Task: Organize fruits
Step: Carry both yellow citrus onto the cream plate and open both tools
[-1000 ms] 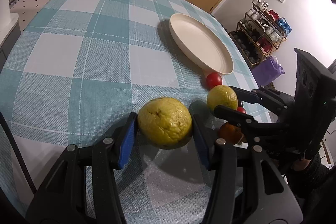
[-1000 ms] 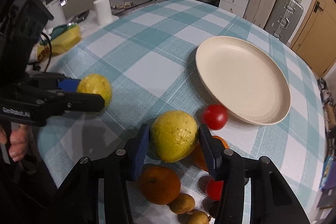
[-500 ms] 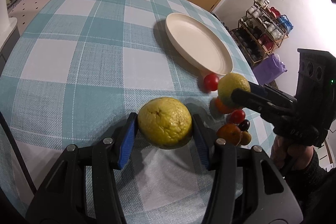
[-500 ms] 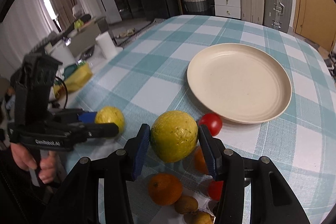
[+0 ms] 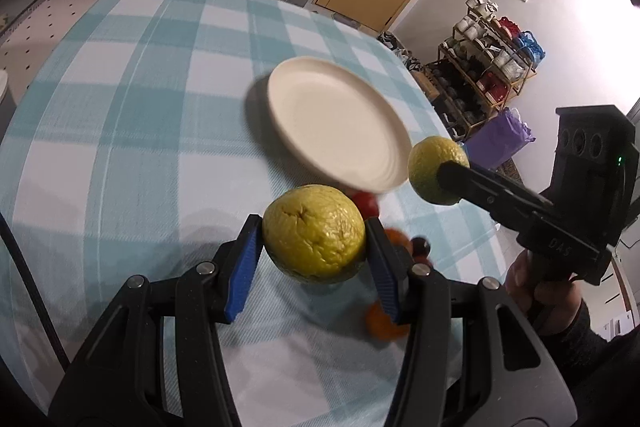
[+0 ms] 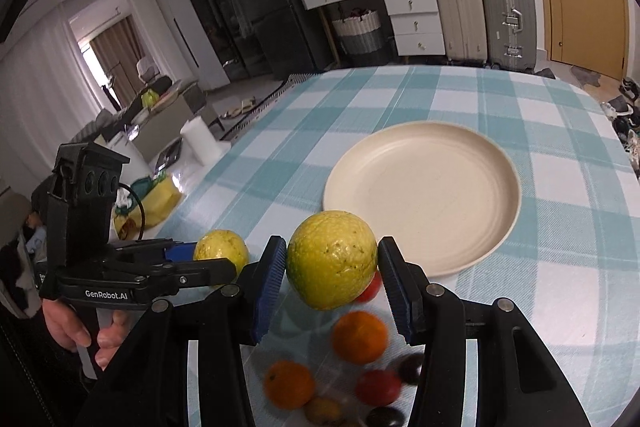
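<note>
My left gripper (image 5: pixel 314 247) is shut on a large yellow citrus fruit (image 5: pixel 314 233), held above the checked tablecloth. My right gripper (image 6: pixel 332 271) is shut on a second yellow citrus fruit (image 6: pixel 332 263), also lifted, near the front rim of the cream plate (image 6: pixel 424 187). The plate (image 5: pixel 336 123) shows empty in the left wrist view too. Each gripper shows in the other's view: the right one (image 5: pixel 440 175) beside the plate's near rim, the left one (image 6: pixel 220 255) to the left. Oranges (image 6: pixel 360 337), red fruits (image 6: pixel 378 387) and small dark fruits lie on the cloth below.
The round table has a teal and white checked cloth (image 5: pixel 140 107). A white paper roll (image 6: pixel 198 143) and a yellow bag (image 6: pixel 156 203) lie beyond the table's left edge. Suitcases and drawers (image 6: pixel 412 19) stand behind the table, a shelf rack (image 5: pixel 492 67) to the right.
Both grippers have risen with their yellow fruits and moved toward the plate. The right gripper's fruit now hangs next to the plate's near rim.
</note>
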A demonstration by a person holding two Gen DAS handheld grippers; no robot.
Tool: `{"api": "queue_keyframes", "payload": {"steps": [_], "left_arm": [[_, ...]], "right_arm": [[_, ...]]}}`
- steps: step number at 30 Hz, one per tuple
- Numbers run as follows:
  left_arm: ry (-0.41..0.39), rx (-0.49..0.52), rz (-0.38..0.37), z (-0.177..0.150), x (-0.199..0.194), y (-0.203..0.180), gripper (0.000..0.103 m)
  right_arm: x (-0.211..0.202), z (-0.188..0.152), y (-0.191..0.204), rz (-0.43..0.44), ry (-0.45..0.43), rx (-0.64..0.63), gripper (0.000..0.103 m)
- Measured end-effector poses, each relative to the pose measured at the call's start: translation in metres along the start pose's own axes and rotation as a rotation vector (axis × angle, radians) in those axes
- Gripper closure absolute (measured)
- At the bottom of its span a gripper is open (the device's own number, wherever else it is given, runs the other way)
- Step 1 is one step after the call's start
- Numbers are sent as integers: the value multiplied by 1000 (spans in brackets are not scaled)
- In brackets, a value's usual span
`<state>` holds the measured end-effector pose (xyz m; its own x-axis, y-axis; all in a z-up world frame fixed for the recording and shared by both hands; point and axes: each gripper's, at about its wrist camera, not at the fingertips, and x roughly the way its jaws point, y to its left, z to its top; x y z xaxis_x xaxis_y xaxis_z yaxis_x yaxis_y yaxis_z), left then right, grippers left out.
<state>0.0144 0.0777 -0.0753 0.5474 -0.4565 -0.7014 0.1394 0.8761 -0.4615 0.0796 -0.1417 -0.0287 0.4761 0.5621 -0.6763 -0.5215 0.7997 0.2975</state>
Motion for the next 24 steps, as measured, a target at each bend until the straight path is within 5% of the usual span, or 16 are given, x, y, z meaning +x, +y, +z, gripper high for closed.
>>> {"api": "queue_keyframes", "payload": {"steps": [24], "left_arm": [[20,34,8,125,93,-45,54]], "right_arm": [[21,70,-96,32,-76,120,54]]}}
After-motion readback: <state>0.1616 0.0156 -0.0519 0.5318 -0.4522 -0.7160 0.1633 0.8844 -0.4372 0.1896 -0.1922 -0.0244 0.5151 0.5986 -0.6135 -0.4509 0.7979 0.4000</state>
